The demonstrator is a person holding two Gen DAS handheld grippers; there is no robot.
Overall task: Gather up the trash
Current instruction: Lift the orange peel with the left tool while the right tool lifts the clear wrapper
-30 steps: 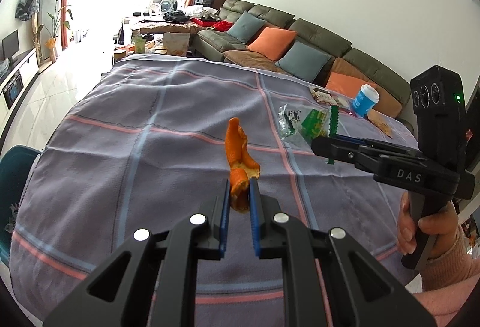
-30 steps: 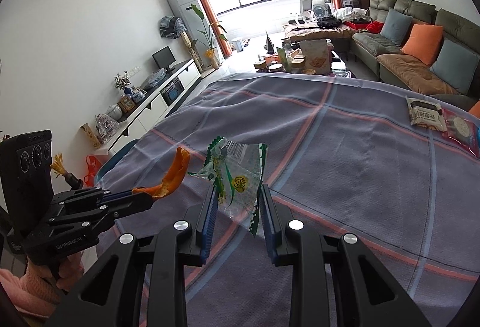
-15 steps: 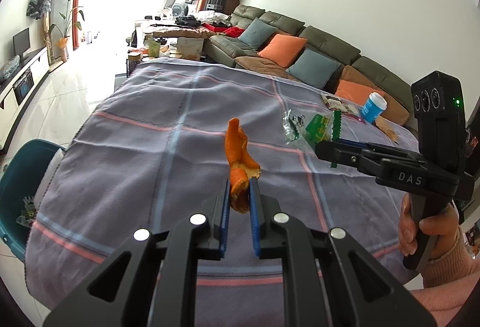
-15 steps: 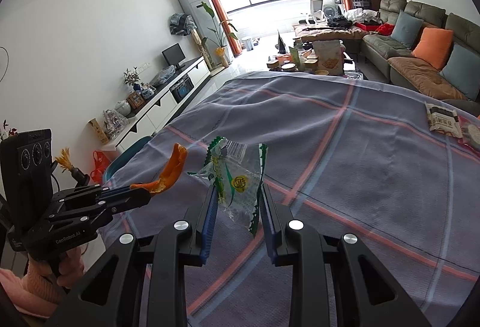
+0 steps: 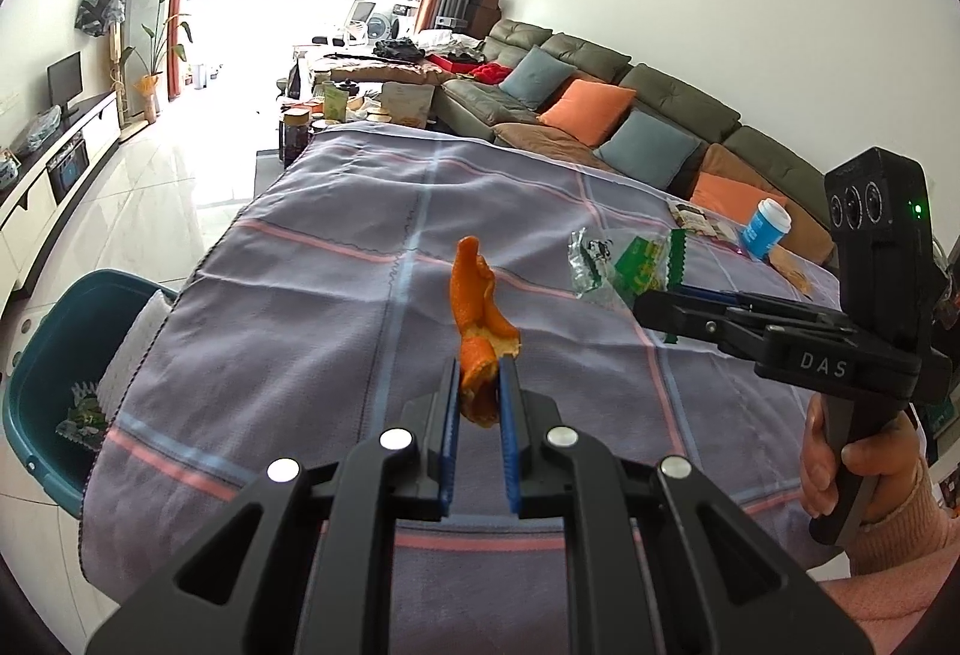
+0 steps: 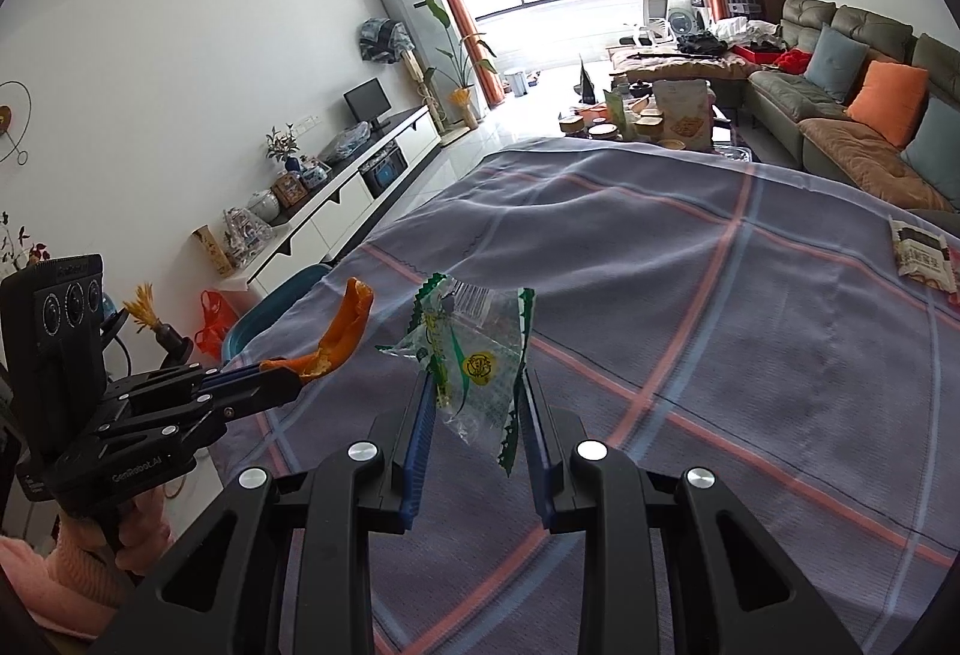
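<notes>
- Your teal bin sits on the floor just off the worktop's left edge near the front corner; both loads must go that way, left of both tools.
- Your left gripper is the nearer one; bin lies down-left of its jaws.
- Left jaws are clamped on the orange peel, long axis upright, sticking out past the tips, clear of the cloth.
- Your right gripper has its jaws closed on the clear-green snack wrapper, held above the worktop, farther from the bin.
- Blue cup and packet lie near the right edge, not yet collected.
</notes>
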